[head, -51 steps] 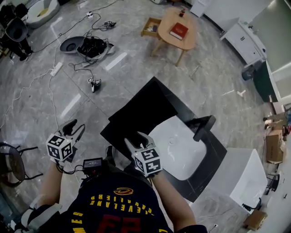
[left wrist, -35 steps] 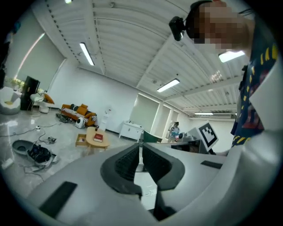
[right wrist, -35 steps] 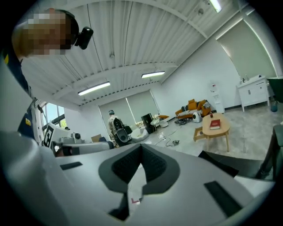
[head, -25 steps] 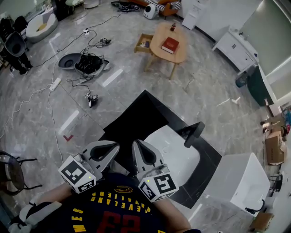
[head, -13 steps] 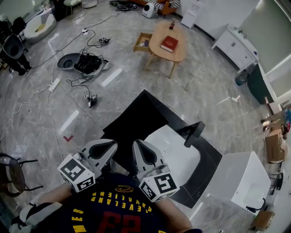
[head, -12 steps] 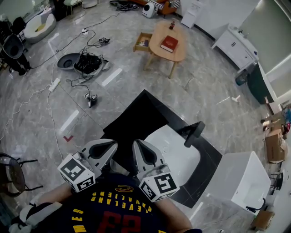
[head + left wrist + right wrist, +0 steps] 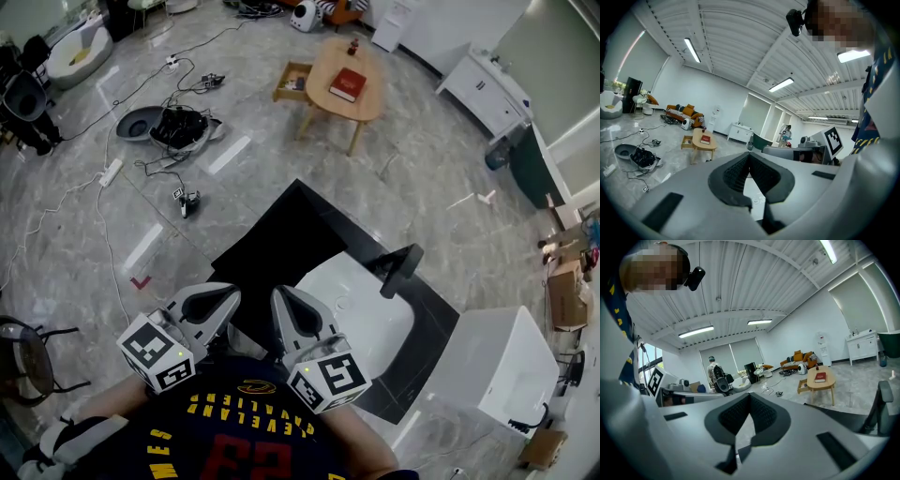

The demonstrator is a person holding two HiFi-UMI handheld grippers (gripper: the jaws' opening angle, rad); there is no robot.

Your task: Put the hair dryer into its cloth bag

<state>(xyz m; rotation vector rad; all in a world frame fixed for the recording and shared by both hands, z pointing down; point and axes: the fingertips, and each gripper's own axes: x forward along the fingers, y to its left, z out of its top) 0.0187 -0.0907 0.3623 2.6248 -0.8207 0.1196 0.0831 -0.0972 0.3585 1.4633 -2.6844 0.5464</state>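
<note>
No hair dryer and no cloth bag shows in any view. In the head view both grippers are held close to the person's chest, side by side and pointing away over the near corner of a black counter (image 7: 281, 239). My left gripper (image 7: 223, 296) is shut with nothing between its jaws. So is my right gripper (image 7: 282, 302), a hand's width to its right. In the left gripper view the left gripper (image 7: 749, 155) has its ribbed pads meeting at the tips. The right gripper view shows the right gripper (image 7: 750, 397) shut the same way.
A white basin (image 7: 361, 309) with a black faucet (image 7: 399, 267) is set in the counter. A white cabinet (image 7: 497, 375) stands to its right. Farther off are a round wooden table (image 7: 347, 75) with a red book, cables and gear (image 7: 178, 127) on the floor, and a chair (image 7: 19, 342) at the left.
Two seconds ago the grippers were apart and lower; they have since come together at the chest. Over the last second they have hardly moved, and the view has shifted slightly.
</note>
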